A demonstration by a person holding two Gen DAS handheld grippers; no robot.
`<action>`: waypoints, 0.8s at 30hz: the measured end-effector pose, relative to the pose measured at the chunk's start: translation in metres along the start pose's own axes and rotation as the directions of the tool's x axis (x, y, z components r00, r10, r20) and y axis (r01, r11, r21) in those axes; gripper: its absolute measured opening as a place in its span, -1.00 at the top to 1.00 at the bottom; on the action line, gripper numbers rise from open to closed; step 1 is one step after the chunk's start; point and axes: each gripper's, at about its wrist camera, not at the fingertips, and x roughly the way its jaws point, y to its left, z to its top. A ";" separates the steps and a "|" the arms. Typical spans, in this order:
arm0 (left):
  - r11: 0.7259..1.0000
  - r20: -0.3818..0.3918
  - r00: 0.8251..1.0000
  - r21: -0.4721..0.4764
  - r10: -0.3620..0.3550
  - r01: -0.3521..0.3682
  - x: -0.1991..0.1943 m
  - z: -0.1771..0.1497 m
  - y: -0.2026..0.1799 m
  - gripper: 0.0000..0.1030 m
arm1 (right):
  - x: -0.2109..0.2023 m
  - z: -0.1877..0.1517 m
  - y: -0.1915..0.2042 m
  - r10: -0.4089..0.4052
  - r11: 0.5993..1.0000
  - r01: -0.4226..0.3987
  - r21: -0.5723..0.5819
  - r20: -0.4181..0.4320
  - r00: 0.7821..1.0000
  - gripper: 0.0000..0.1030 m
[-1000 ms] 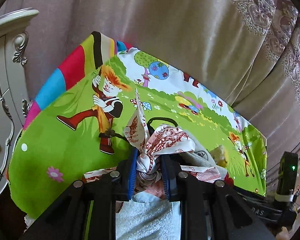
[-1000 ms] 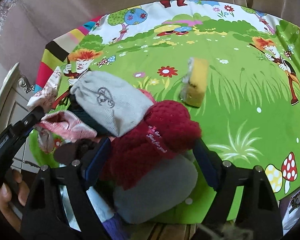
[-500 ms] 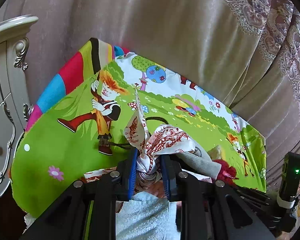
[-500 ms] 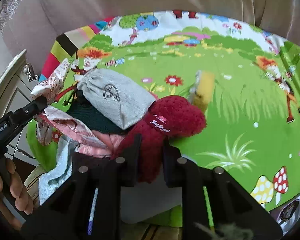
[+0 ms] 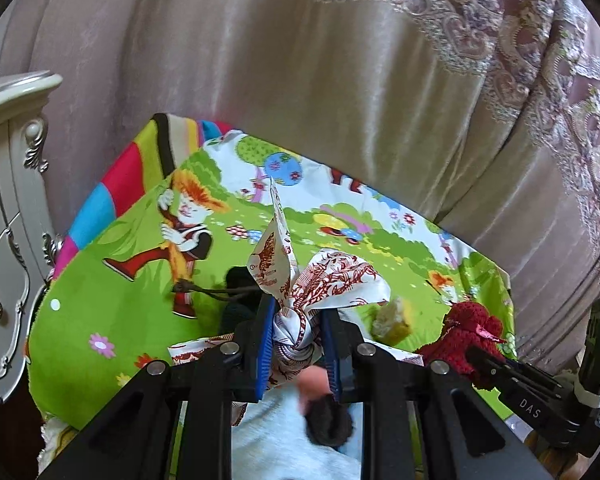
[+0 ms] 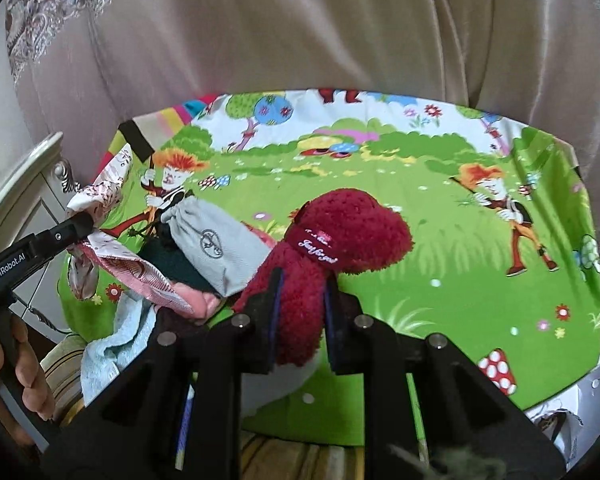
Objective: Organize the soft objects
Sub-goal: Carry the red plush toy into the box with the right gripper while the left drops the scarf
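My left gripper (image 5: 298, 320) is shut on a knotted white scarf with red print (image 5: 324, 284), held above the cartoon-print tablecloth (image 5: 112, 304); the scarf also shows in the right wrist view (image 6: 104, 200). My right gripper (image 6: 300, 286) is shut on a fluffy dark red sock (image 6: 340, 236), lifted off the pile; it also shows in the left wrist view (image 5: 468, 330). A grey drawstring pouch (image 6: 216, 246), a dark green knit item (image 6: 172, 264), a pink cloth (image 6: 196, 300) and a light blue towel (image 6: 112, 340) lie heaped at the table's near left. A yellow sponge (image 5: 392, 320) lies on the cloth.
A beige curtain (image 6: 300, 32) hangs right behind the table. A white carved cabinet (image 5: 4, 208) stands against the table's left side. The person's hand (image 6: 8, 360) holds the left gripper's handle. The green tablecloth (image 6: 460, 240) stretches to the right.
My right gripper has closed on the red sock and lifted it up off the pile. My left gripper has risen a little with the scarf. The sponge is now hidden behind the sock in the right view.
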 end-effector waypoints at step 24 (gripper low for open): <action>0.935 -0.213 0.943 0.193 -0.255 0.296 0.006 -0.059 -0.171 0.54 | -0.115 -0.056 -0.142 -0.180 0.966 0.166 0.198 0.056 0.982 0.58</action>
